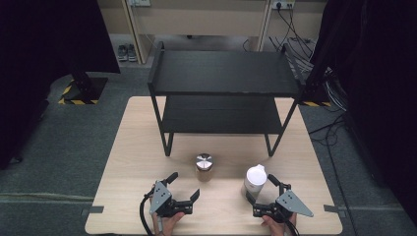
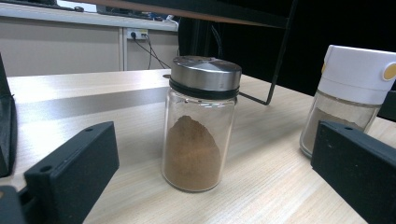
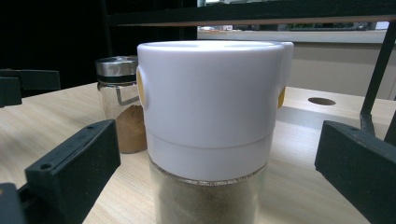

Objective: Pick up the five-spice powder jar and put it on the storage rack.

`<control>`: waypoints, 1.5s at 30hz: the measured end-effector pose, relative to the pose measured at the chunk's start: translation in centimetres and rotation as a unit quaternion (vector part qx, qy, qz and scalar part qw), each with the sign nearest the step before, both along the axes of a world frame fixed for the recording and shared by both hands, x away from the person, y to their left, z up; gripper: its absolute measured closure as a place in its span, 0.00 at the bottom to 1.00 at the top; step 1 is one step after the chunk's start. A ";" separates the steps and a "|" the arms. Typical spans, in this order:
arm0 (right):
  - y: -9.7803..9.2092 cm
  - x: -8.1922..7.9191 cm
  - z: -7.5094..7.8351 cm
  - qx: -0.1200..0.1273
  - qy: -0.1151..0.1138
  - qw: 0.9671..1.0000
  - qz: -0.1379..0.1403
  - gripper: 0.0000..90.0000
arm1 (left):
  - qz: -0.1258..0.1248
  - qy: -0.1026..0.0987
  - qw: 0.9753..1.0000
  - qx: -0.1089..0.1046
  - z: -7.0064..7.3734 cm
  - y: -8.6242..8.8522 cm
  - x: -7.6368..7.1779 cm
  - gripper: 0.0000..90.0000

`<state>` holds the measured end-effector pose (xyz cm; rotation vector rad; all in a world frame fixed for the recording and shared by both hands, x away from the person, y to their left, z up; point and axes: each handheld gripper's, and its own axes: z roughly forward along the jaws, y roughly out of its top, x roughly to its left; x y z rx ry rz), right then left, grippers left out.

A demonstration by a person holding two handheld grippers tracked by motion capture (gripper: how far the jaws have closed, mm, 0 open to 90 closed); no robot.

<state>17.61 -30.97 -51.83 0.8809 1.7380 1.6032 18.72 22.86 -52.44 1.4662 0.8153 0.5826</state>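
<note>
Left gripper (image 1: 185,189) at the near edge of the wooden table (image 1: 133,162), jaws spread wide and holding nothing, aimed at the metal-lidded glass jar (image 1: 204,166) of brown powder standing upright just ahead, apart from both jaws. Right gripper (image 1: 259,189) likewise wide open, one jaw on either side of the white-capped shaker (image 1: 255,180), upright near the front right, contact impossible to tell. Both containers in front of the black two-tier rack (image 1: 223,73), near each other, not touching.

black two-tier shelf (image 1: 223,73), wooden table (image 1: 133,147), shoes (image 1: 127,51)
</note>
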 end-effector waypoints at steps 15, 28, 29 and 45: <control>0.1 0.0 0.0 -0.001 0.000 1.000 -0.001 0.00 | 0.001 -0.001 1.000 -0.002 -0.1 0.0 0.0 0.00; 0.1 0.0 0.0 -0.002 -0.001 1.000 -0.001 0.00 | 0.000 -0.001 1.000 -0.003 -0.1 0.1 0.0 0.00; 0.1 0.0 0.0 -0.003 -0.001 1.000 -0.001 0.00 | 0.000 -0.001 1.000 -0.003 -0.1 0.1 0.0 0.00; 0.1 0.0 0.0 -0.001 -0.001 1.000 -0.002 0.00 | -0.001 0.005 1.000 -0.005 0.0 0.1 0.1 0.00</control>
